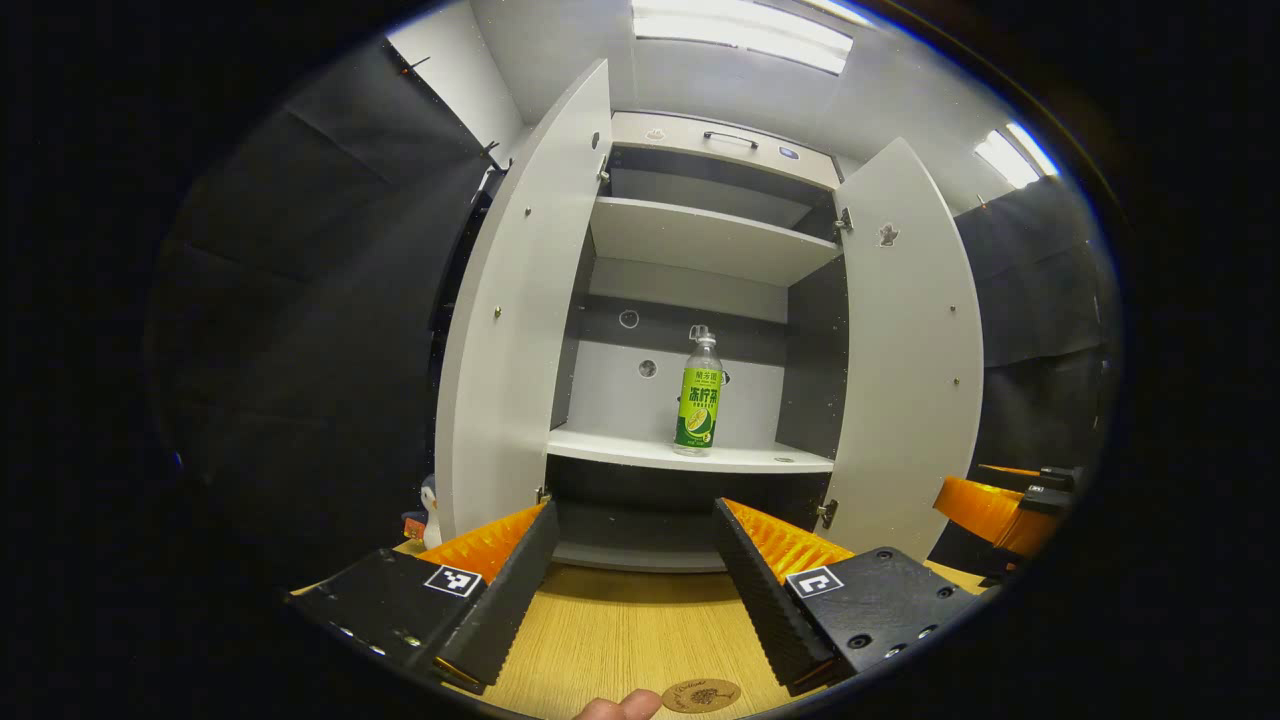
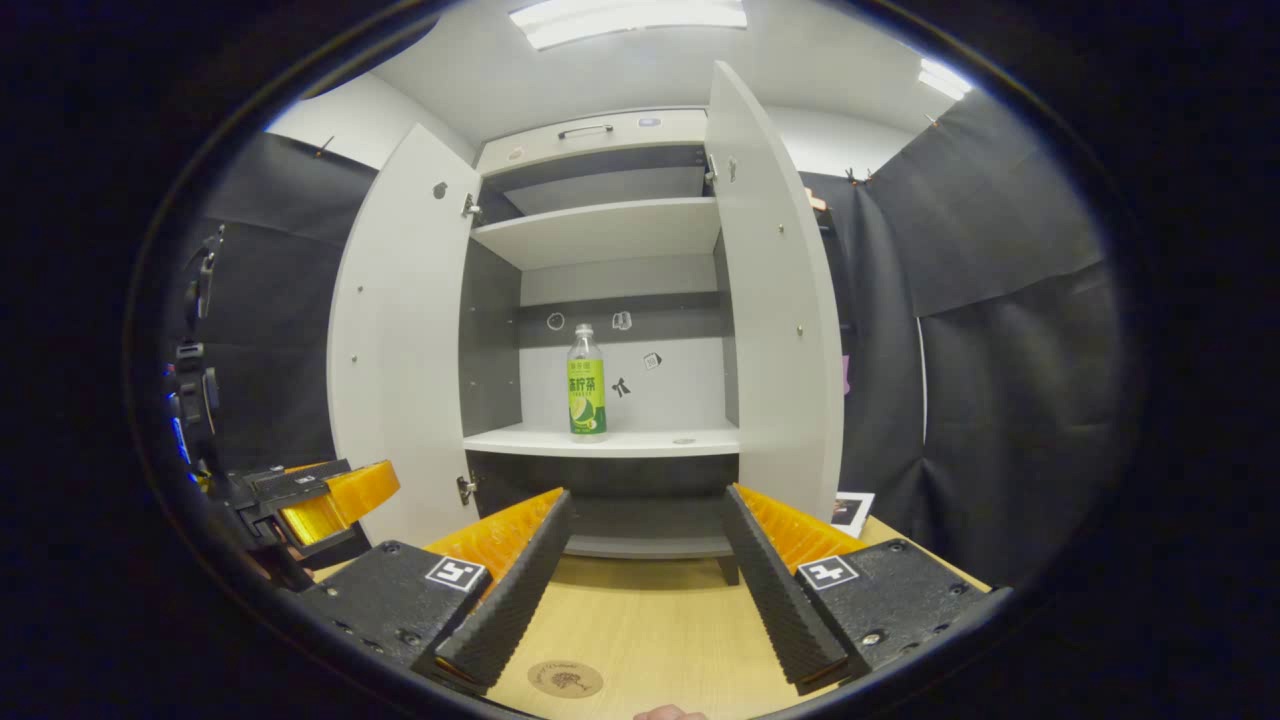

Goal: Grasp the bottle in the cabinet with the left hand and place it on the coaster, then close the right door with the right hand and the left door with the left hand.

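in the left gripper view, the left gripper (image 1: 634, 585) hangs wide open and empty above the table (image 1: 620, 625), the coaster (image 1: 701, 695) at its 6 o'clock. the bottle (image 1: 698, 398) stands upright on the cabinet (image 1: 700, 240) shelf at 12 o'clock, both doors open. grasping hasn't begun; next, i'd say, comes a reach straight in.

in the right gripper view, the right gripper (image 2: 636, 590) waits, also spread and empty, the right door (image 2: 775, 300) at 1 o'clock.

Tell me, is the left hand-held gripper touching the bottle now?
Apart. In the left gripper view, the open left hand-held gripper is over the table, while the bottle stands far off on the cabinet shelf.
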The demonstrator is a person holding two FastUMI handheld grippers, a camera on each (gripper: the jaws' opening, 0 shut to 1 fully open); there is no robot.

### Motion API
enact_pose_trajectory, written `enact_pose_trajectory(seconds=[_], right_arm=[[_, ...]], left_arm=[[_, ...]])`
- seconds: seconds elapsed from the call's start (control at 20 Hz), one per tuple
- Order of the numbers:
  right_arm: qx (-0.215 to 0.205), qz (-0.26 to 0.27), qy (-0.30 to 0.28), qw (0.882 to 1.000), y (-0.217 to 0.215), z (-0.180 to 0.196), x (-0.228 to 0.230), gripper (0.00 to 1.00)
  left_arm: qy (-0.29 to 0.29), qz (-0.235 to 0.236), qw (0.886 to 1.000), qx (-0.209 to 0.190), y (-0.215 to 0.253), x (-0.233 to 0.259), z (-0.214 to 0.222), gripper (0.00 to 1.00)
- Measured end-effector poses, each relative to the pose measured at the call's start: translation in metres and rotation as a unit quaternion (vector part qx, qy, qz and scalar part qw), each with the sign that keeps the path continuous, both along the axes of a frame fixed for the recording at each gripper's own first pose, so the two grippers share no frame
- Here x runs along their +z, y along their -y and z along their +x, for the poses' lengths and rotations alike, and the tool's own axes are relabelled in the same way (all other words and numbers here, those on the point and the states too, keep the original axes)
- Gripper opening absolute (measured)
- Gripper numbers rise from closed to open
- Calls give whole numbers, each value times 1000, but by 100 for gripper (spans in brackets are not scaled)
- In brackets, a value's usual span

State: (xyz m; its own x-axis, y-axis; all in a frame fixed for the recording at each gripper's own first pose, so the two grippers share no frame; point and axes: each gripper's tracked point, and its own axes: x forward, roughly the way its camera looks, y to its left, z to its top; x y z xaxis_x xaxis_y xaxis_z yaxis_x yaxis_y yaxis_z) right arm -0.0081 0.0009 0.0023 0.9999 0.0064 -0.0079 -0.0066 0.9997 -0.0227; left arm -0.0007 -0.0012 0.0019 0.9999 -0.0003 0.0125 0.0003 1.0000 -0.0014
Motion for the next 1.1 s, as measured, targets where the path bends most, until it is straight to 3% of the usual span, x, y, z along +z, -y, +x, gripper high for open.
enact_pose_trajectory(seconds=[0.05, 0.1, 0.45, 0.55, 0.6, 0.7, 0.8, 1.1], right_arm=[[0, 0, 0, 1000, 0, -1, 0, 98], [0, 0, 1, 1000, 0, -1, 0, 98], [-6, -10, 0, 1000, 3, -1, 3, 98], [-9, -12, 3, 1000, 3, 0, 6, 98], [-11, -14, 4, 1000, 5, 0, 6, 98], [-16, -15, 8, 1000, 7, 1, 9, 98], [-20, -13, 8, 1000, 9, 3, 11, 99], [-32, -15, 0, 999, 14, 8, 9, 98]], left_arm=[[1, -1, 1000, -1, 0, 1, 0, 99], [2, -2, 1000, -2, 0, 2, 1, 94], [9, -38, 998, -53, 19, 27, 34, 95], [4, -46, 996, -79, 29, 34, 56, 99], [2, -48, 995, -89, 35, 36, 68, 95], [0, -42, 994, -103, 44, 43, 96, 99], [-1, -34, 992, -122, 59, 50, 128, 95], [3, 20, 993, -120, 80, 61, 225, 95]])
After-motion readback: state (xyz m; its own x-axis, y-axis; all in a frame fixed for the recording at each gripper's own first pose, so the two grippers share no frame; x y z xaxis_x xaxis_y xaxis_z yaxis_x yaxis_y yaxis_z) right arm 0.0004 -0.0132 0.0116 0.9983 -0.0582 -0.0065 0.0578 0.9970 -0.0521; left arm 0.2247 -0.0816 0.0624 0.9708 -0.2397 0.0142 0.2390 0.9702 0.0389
